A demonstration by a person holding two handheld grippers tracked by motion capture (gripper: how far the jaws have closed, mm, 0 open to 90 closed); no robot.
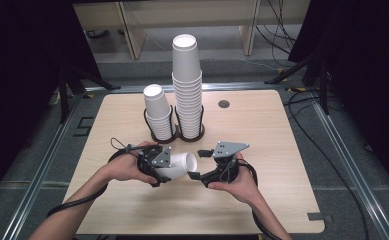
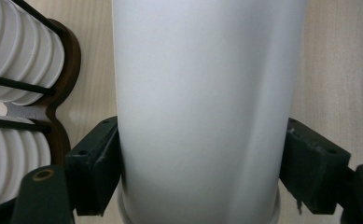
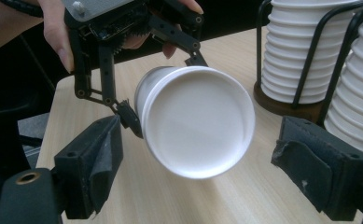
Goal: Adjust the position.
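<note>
A white paper cup (image 1: 182,164) lies level just above the wooden table (image 1: 262,200), and my left gripper (image 1: 168,165) is shut on it. In the left gripper view both pads (image 2: 100,163) press the cup's wall (image 2: 202,102). The cup's closed base (image 3: 198,121) faces my right gripper (image 3: 205,140), which is open, one jaw on each side of the base and apart from it. From above, the right gripper (image 1: 198,164) sits just right of the cup. The left gripper (image 3: 123,51) and its hand hold the cup from behind.
Two stacks of upturned white cups stand in wire holders on brown bases behind the hands: a tall stack (image 1: 187,85) and a shorter stack (image 1: 157,112), close by at the right (image 3: 310,51). A round cable hole (image 1: 224,104) lies at the back. Cables trail over the floor.
</note>
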